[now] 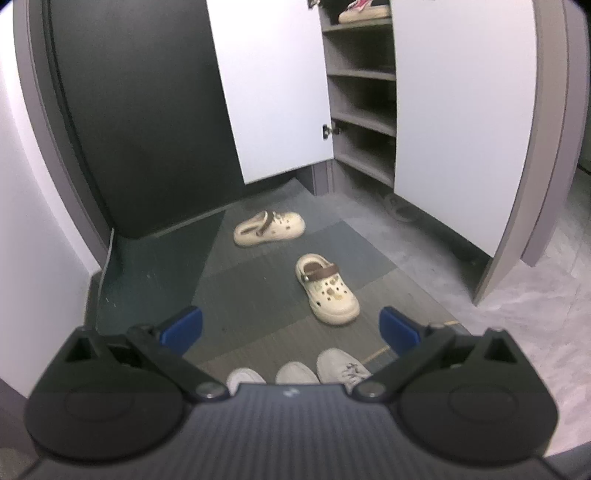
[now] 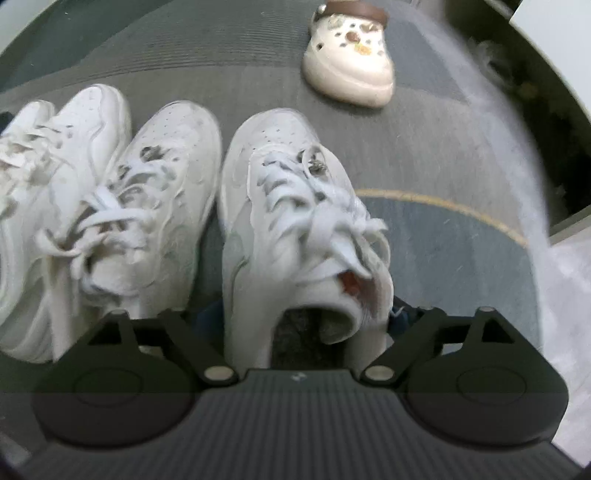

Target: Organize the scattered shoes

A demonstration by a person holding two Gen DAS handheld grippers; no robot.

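Two cream clogs with brown straps lie on the grey mat: one far (image 1: 269, 228), one nearer (image 1: 327, 288), which also shows in the right wrist view (image 2: 349, 70). Three white sneakers stand in a row near me (image 1: 297, 372). My left gripper (image 1: 291, 326) is open and empty, held above the mat. My right gripper (image 2: 301, 317) has its jaws on either side of the heel of the rightmost white sneaker (image 2: 295, 206); the fingertips are mostly hidden by the shoe. Two more white sneakers (image 2: 155, 206) (image 2: 48, 177) stand to its left.
An open shoe cabinet (image 1: 364, 110) with several grey shelves stands ahead, white doors swung out (image 1: 461, 118). A shoe (image 1: 364, 13) sits on an upper shelf. A dark door (image 1: 147, 110) is at the left. Pale tile floor (image 1: 535, 295) lies to the right.
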